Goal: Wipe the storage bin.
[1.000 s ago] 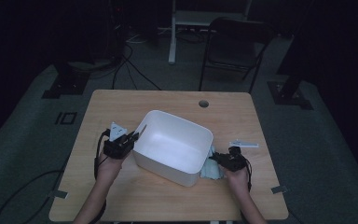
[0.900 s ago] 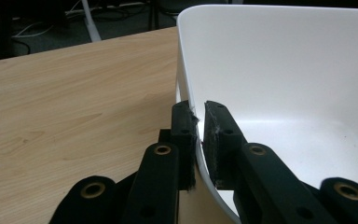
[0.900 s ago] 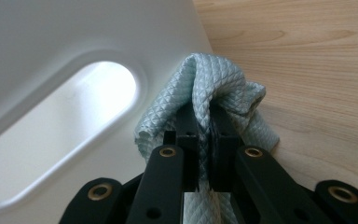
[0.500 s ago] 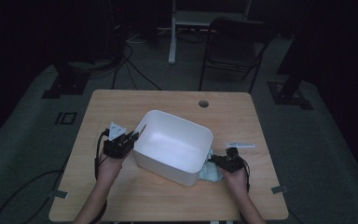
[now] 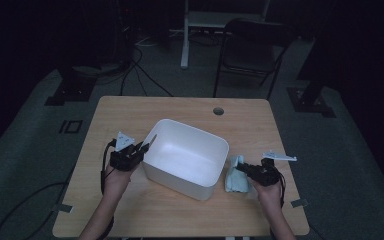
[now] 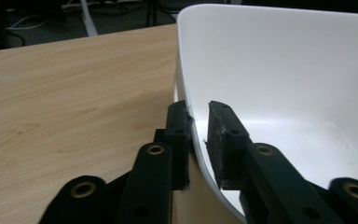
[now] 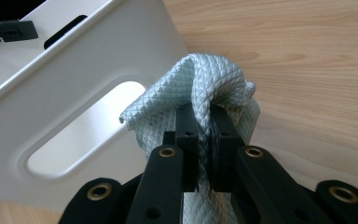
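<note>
**Soft cloth pinched, stiff bin rim straddled**

Pale blue-green cloth point(image 5: 236, 176) lies bunched on the tabletop point(image 5: 180, 107) just beside the right end of the white plastic bin point(image 5: 186, 156) in the high view. The right gripper point(image 5: 250, 170) has it at its near edge, while the left gripper point(image 5: 141, 148) sits at the bin's left rim.

Left gripper view: the fingers point(image 6: 223, 135) straddle the bin wall point(image 6: 279, 70) and have just been opening; the inner pad stands clear of the wall, so I judge the grip released. The wall looks thin, smooth and rigid (likely slippery), best taken at the rim.

Right gripper view: the fingers point(image 7: 186, 140) are clamped together on a fold of the quilted cloth point(image 7: 205, 79), beside the bin's handle slot point(image 7: 79, 135). It looks light and limp; it will drape, so a bunched fold is the sound hold.
</note>
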